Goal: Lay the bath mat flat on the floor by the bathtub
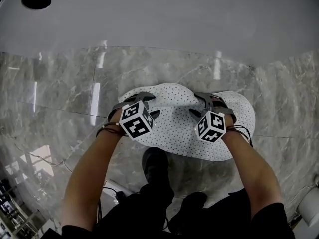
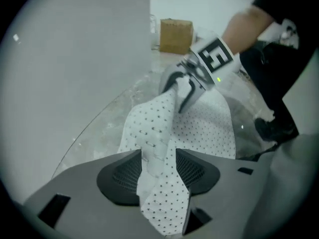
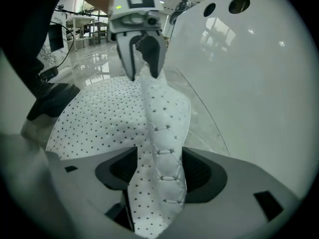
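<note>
Beside the white tub (image 1: 159,19), on the grey marble floor (image 1: 60,93), sits the dotted white mat (image 1: 174,126). Its near part is spread on the floor just ahead of the person's shoe (image 1: 155,163), and its tub-side edge is lifted into a ridge. The left gripper (image 2: 158,176) is clamped on a fold of that edge. The right gripper (image 3: 158,173) pinches a quilted fold further along. Both point steeply down, with the raised edge running between them.

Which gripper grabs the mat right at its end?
The left gripper: it pinches the bath mat at its end, while mat spreads well past the right gripper.
</note>
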A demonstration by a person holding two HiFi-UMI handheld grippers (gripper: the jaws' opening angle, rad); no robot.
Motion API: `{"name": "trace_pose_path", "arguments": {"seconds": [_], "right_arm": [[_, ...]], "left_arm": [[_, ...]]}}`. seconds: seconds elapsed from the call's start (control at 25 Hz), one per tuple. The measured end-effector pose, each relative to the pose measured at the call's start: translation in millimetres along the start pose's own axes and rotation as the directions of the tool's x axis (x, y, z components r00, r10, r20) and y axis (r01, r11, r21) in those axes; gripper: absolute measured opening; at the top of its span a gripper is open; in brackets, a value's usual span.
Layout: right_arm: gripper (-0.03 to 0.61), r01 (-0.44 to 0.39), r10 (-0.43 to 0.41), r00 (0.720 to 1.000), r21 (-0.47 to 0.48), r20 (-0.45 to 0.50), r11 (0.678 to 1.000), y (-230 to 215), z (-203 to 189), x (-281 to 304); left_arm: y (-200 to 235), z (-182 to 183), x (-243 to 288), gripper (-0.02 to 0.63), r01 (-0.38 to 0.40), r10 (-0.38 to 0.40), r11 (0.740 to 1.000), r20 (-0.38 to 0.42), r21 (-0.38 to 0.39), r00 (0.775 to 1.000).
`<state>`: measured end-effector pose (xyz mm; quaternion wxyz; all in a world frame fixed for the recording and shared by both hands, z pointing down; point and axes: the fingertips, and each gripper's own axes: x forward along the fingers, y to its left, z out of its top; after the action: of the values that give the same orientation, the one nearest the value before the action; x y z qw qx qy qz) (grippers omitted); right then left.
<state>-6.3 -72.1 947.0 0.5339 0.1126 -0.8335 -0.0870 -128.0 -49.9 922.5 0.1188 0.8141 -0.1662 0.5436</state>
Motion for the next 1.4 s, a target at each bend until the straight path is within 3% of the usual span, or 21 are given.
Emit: {"name": "trace_pose_path", "arguments": {"seconds": [0.08, 0.16, 0.32, 0.4, 0.6, 0.72, 0.84, 1.0, 1.12, 1.24, 1.28, 1.32, 1.36, 1.4], "right_arm": [[0.291, -0.005, 0.005, 1.000, 0.002, 0.011, 1.000, 8, 0, -5], [0.291, 0.000, -0.001, 1.000, 0.011, 0.025, 1.000, 11, 2, -10], [0.291, 0.012, -0.013, 0.999, 0.037, 0.041, 0.999, 12, 5, -19], [0.291, 0.005, -0.006, 0.999, 0.040, 0.043, 0.999, 15, 4, -23], [0.291, -0.028, 0.028, 0.999, 0.009, 0.037, 1.000, 34, 0, -27], [0.291, -0.050, 0.051, 0.998, -0.006, 0.031, 0.999, 50, -3, -27], [0.291, -0.069, 0.070, 0.997, -0.024, 0.029, 0.997, 66, -7, -28], [0.293, -0.096, 0.097, 0.995, -0.054, 0.027, 0.994, 85, -12, -31], [0.293, -0.116, 0.118, 0.993, -0.056, 0.027, 0.992, 96, -15, -34], [0.291, -0.135, 0.137, 0.990, -0.048, 0.032, 0.990, 98, -15, -40], [0.291, -0.141, 0.143, 0.989, -0.048, 0.040, 0.989, 97, -14, -43], [0.293, -0.147, 0.149, 0.988, -0.048, 0.051, 0.988, 94, -12, -47], [0.291, -0.155, 0.157, 0.986, -0.049, 0.061, 0.987, 90, -11, -51], [0.291, -0.164, 0.167, 0.984, -0.053, 0.069, 0.985, 86, -11, -56]], "left_arm": [[17, 12, -14, 0.222, 0.018, -0.005, 0.991, 0.097, -0.131, 0.995], [38, 21, -26, 0.222, -0.003, 0.037, 0.976, 0.153, -0.217, 0.987], [75, 20, -40, 0.240, -0.145, 0.174, 0.968, 0.127, -0.205, 0.977], [83, 20, -43, 0.250, -0.156, 0.183, 0.967, 0.126, -0.202, 0.975], [59, 32, -32, 0.268, 0.004, 0.014, 0.988, 0.112, -0.154, 0.994], [46, 44, -29, 0.270, -0.026, 0.028, 0.999, 0.087, -0.020, 0.996], [33, 55, -25, 0.275, -0.033, 0.028, 0.992, 0.042, 0.125, 0.999], [19, 63, -15, 0.276, 0.053, -0.055, 0.992, 0.016, 0.113, 0.998], [0, 54, -5, 0.285, 0.163, -0.158, 0.981, -0.052, 0.105, 0.986], [-31, 36, 0, 0.282, 0.301, -0.278, 0.944, -0.166, 0.135, 0.946], [-41, 29, 0, 0.269, 0.338, -0.305, 0.929, -0.206, 0.151, 0.930], [-49, 23, -1, 0.189, 0.365, -0.322, 0.916, -0.237, 0.168, 0.917], [-54, 21, -2, 0.069, 0.382, -0.331, 0.906, -0.255, 0.185, 0.909], [-60, 20, -3, 0.034, 0.395, -0.337, 0.895, -0.266, 0.206, 0.903]]}}
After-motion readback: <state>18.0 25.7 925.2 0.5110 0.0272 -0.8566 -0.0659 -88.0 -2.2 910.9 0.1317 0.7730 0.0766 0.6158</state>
